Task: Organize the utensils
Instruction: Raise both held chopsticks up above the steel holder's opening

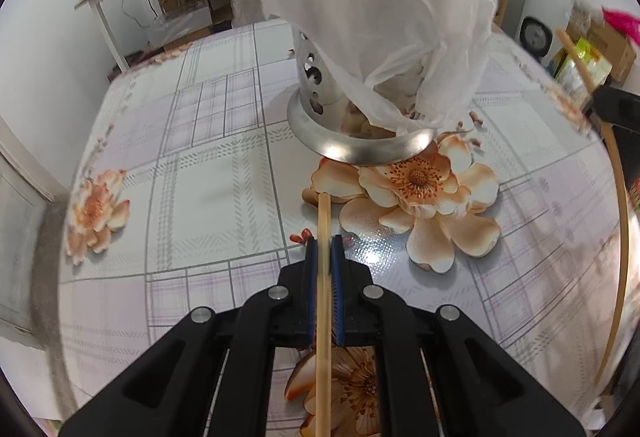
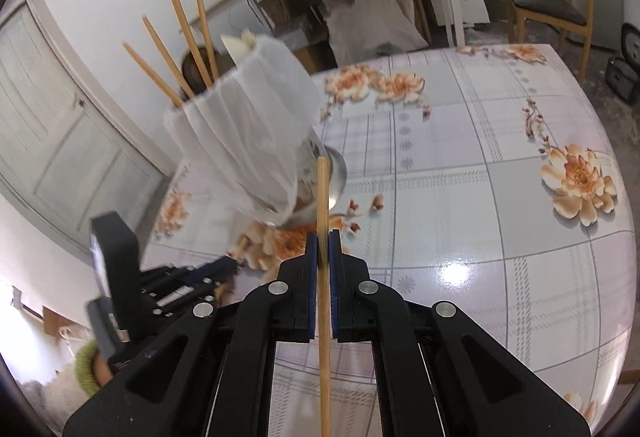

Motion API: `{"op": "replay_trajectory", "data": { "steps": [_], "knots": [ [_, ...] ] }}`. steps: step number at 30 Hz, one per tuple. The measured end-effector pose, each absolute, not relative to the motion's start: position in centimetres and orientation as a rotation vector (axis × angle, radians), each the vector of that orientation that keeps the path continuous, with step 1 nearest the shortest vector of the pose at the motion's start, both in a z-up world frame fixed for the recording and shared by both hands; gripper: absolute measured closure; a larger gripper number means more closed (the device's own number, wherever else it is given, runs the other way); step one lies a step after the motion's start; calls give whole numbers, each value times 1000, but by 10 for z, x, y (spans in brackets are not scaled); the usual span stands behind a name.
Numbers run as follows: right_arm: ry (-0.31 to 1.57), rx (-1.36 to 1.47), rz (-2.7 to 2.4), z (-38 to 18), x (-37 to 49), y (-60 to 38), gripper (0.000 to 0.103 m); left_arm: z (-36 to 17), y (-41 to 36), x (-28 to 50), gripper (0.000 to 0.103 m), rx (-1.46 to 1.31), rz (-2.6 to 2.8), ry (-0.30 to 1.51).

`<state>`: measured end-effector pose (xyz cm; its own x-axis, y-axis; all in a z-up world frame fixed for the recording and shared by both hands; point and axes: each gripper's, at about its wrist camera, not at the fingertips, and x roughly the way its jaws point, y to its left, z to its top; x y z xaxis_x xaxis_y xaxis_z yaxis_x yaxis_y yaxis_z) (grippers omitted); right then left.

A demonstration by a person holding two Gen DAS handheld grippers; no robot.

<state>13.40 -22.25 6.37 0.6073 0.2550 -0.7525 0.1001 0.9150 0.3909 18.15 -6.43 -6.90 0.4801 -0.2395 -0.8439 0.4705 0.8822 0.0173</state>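
Both grippers loaded. Left gripper (image 1: 323,241) fingers clenched on a chopstick (image 1: 323,277) held lengthwise, tip aimed at the holder (image 1: 360,141). Right gripper (image 2: 323,237) likewise clamps its own chopstick (image 2: 323,297), tip pointing at the holder (image 2: 312,157).

Holder: perforated steel cup with a flared base, near the tabletop (image 1: 208,177) middle, draped in white mesh cloth (image 1: 380,17). Four chopsticks (image 2: 180,49) already stand in it, leaning out.

Judgement: lengthwise grip suits dropping each stick in end-first. The cloth round the rim may snag a tip.
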Motion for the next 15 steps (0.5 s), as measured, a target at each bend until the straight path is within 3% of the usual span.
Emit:
{"op": "replay_trajectory", "data": {
  "steps": [15],
  "knots": [
    [802, 480, 113, 100, 106, -242, 99, 23, -1, 167, 97, -91, -633, 830]
  ]
}}
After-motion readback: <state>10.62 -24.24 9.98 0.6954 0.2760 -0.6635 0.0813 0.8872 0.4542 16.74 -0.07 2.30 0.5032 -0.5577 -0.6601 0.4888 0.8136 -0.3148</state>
